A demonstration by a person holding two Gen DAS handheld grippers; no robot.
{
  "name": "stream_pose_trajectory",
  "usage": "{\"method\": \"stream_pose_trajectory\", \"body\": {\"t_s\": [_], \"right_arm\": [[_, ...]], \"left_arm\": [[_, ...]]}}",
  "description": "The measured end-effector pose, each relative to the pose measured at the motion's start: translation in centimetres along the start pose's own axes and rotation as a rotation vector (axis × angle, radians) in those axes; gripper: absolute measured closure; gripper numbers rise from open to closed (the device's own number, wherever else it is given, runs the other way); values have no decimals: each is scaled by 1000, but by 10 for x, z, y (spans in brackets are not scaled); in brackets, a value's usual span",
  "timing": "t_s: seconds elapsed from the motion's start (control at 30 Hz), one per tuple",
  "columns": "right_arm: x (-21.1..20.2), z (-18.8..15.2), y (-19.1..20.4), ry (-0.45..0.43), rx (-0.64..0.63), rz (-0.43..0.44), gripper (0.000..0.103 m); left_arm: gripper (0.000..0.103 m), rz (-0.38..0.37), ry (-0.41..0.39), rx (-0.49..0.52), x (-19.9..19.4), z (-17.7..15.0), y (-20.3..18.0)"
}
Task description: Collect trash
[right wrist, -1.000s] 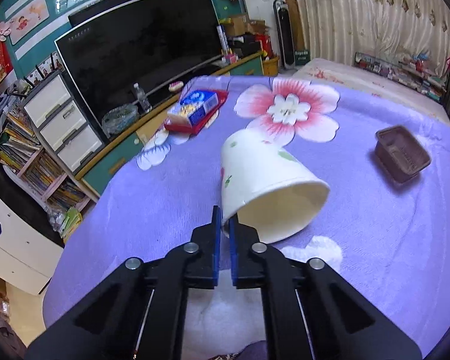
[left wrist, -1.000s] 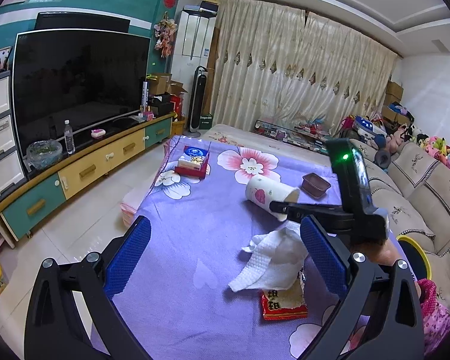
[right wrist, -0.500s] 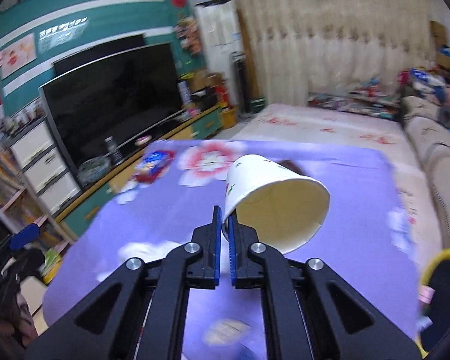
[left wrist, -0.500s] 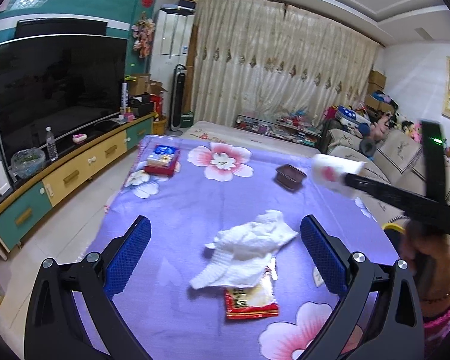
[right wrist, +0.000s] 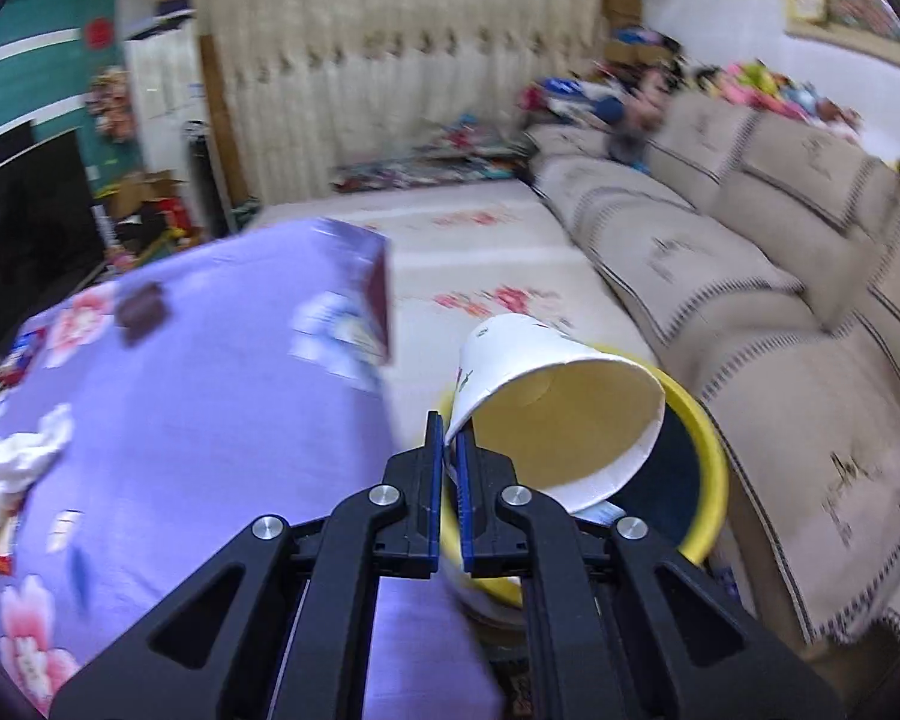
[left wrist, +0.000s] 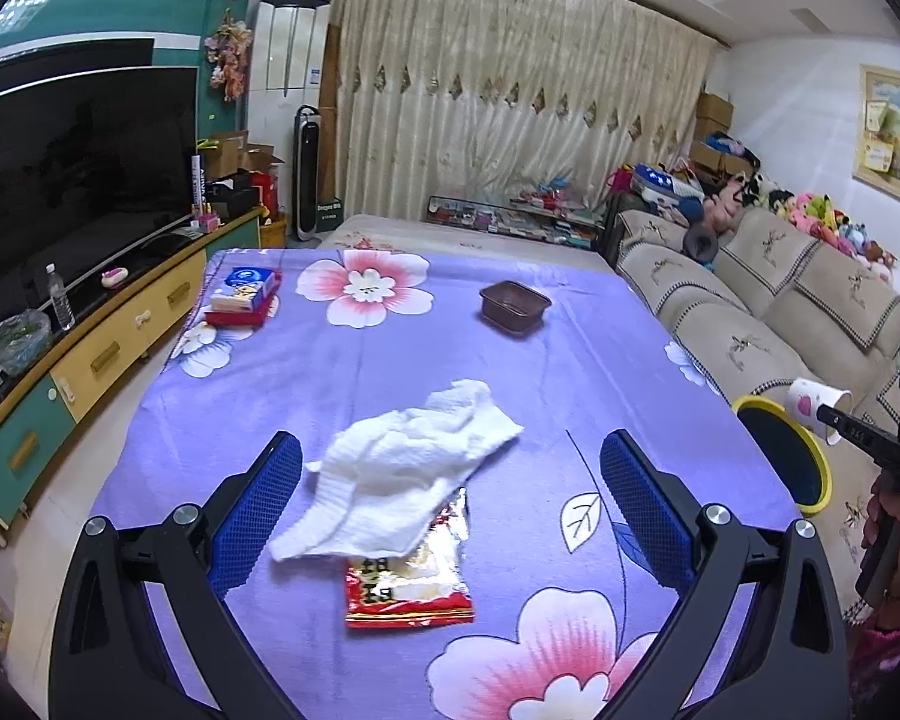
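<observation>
My right gripper (right wrist: 448, 450) is shut on the rim of a white paper cup (right wrist: 546, 396), holding it on its side above a yellow-rimmed bin (right wrist: 705, 462) beside the table. The left wrist view shows the same cup (left wrist: 813, 408) and bin (left wrist: 780, 456) off the table's right edge. My left gripper (left wrist: 450, 498) stands open over the purple flowered tablecloth (left wrist: 342, 372), its fingers either side of a crumpled white tissue (left wrist: 408, 468). That tissue partly covers a red snack wrapper (left wrist: 408, 594).
A brown plastic tray (left wrist: 513, 306) and a red-and-blue box (left wrist: 243, 297) sit at the table's far end. A beige sofa (left wrist: 768, 312) runs along the right. A TV cabinet (left wrist: 90, 354) lines the left wall. A hand (left wrist: 888, 528) grips the right tool.
The right gripper has swung the cup off the table rightward to above the yellow bin. The left gripper has shifted so the tissue and wrapper now lie between its fingers.
</observation>
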State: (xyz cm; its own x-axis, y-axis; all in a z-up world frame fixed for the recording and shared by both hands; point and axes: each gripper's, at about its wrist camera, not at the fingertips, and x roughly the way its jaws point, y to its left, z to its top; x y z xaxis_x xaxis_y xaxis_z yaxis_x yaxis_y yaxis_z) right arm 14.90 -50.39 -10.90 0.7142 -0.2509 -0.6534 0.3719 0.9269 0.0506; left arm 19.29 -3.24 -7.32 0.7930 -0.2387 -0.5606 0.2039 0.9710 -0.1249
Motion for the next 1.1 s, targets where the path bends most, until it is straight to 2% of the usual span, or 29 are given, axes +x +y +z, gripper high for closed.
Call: {"method": "stream_pose_trajectory", "body": {"t_s": [0.23,0.33,0.47,0.7,0.97,1.03,1.1], "right_arm": [[46,-9,-45,72,64,-101,95],[47,-13,-51,71,90,-92,91],[36,-18,-47,44,83,-84,83],[23,-22,-28,41,68,-26,82],[23,-22,-12,53,54,-8,82],[27,-23,-12,60,53,0,82],[29,-24,-10,65,51,4,82]], "left_arm": [[5,-11,23,31,6,1,-17],[5,-6,30,44,10,0,-22],[5,-17,54,52,19,0,-19],[5,-24,123,94,50,-6,-4],[5,3,190,121,91,-6,15],[10,12,213,117,101,-4,20],[20,9,234,106,109,-3,23]]}}
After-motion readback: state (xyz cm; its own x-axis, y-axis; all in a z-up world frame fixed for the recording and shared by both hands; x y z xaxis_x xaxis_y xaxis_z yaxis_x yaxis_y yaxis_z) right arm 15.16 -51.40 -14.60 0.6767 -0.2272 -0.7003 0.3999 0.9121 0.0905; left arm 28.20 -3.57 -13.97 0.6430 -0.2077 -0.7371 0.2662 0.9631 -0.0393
